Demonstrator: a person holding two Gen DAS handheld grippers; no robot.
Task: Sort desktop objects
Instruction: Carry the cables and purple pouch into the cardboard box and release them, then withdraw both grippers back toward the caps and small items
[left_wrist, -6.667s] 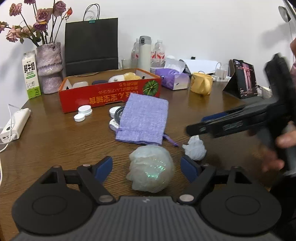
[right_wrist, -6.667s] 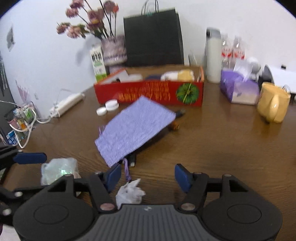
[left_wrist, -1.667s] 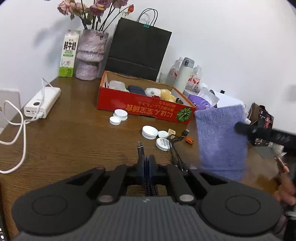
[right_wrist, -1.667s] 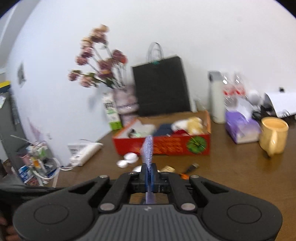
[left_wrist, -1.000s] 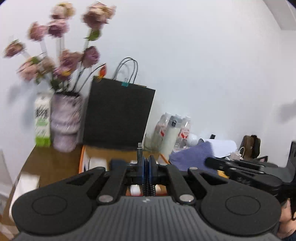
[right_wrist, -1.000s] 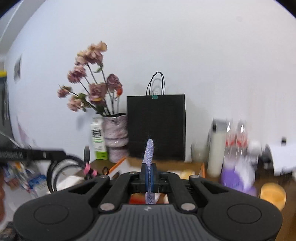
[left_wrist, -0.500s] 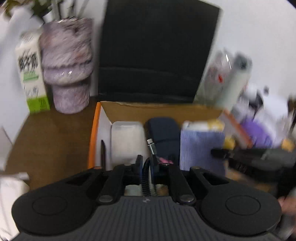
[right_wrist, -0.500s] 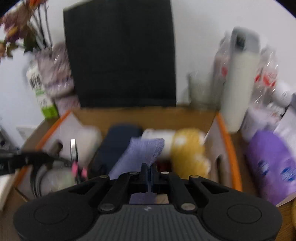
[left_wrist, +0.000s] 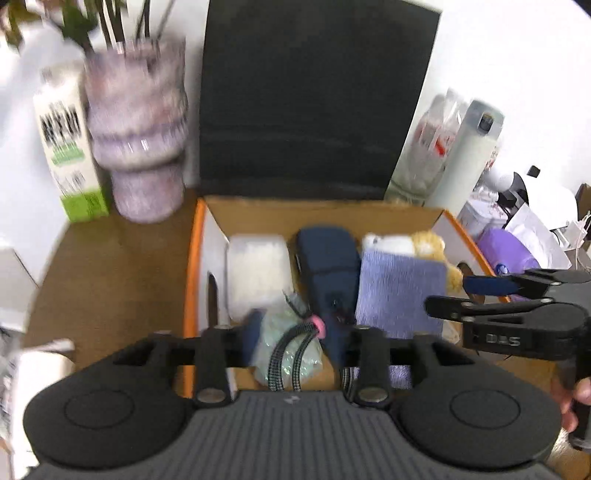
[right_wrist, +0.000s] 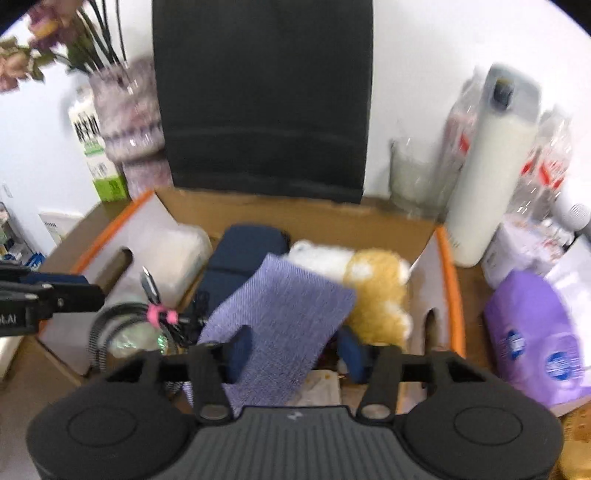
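Both tongs hang over the orange-rimmed cardboard box (left_wrist: 192, 280), letting go of what they carried. The left gripper (left_wrist: 295, 343) is opening, its pads clear of the coiled braided cable (left_wrist: 291, 354) that lies between them, bound by a pink tie, on a pale plastic wad at about 6 o'clock in the box. The right gripper (right_wrist: 295, 349) is opening too, with the purple woven pouch (right_wrist: 280, 317) loose between its pads, no longer pinched. The pouch lies draped over the box's contents at about 5 o'clock, beside a dark blue case (left_wrist: 325, 258) and against a yellow-and-white plush toy (right_wrist: 373, 284). Its long axis runs from 7 o'clock near the gripper up to 1 o'clock, its far edge pointing at the plush. The cable's plug (right_wrist: 149, 282) points toward 11 o'clock. A white packet (left_wrist: 256, 269) sits at 10 o'clock in the box. So these two items look delivered. Whether more is left on the desk cannot be told, since the tabletop in front of the box is out of view.
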